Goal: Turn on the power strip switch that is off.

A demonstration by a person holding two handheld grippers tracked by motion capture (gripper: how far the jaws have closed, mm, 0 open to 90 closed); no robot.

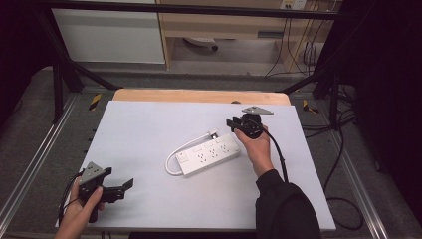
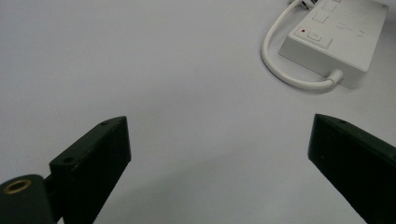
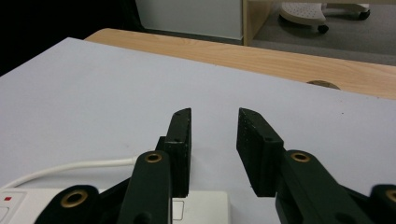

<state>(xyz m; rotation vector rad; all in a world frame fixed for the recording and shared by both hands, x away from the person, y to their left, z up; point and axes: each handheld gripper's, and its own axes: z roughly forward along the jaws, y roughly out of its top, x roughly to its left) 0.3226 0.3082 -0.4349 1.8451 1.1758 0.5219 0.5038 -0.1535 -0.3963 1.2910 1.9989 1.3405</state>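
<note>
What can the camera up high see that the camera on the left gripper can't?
The high view alone takes in the person's hands, the left gripper near the table's front corner, the right gripper above the far end of the power strip, the strip's plug, and the floor and furniture beyond. The left gripper view alone gives a close look at the strip's switch with its small red mark. Both share the white table, the power strip and its looped white cable.
</note>
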